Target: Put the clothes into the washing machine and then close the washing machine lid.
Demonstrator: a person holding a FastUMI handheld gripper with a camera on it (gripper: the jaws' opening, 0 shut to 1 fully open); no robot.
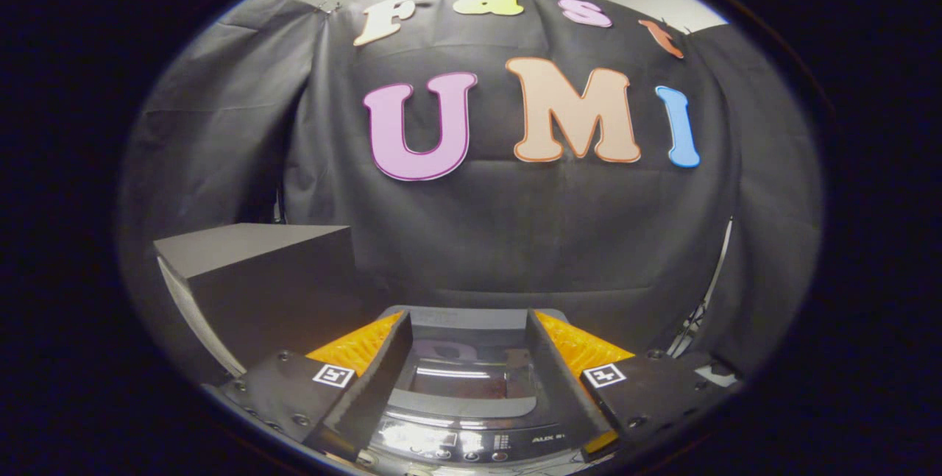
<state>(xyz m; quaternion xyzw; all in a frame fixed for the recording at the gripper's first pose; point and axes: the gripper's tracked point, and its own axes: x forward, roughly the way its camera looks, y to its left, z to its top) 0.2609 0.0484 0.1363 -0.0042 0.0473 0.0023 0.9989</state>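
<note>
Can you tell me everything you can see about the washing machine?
The washer is a small dark top-loader, below and between the open tongs, which hold nothing and do not seem to touch it. Its lid looks shut, with a shiny see-through window reflecting the booth. A glossy control strip with a row of round buttons runs along the near edge. The body looks like plastic. It stands before the black cloth wall, with a dark box to its left.
</note>
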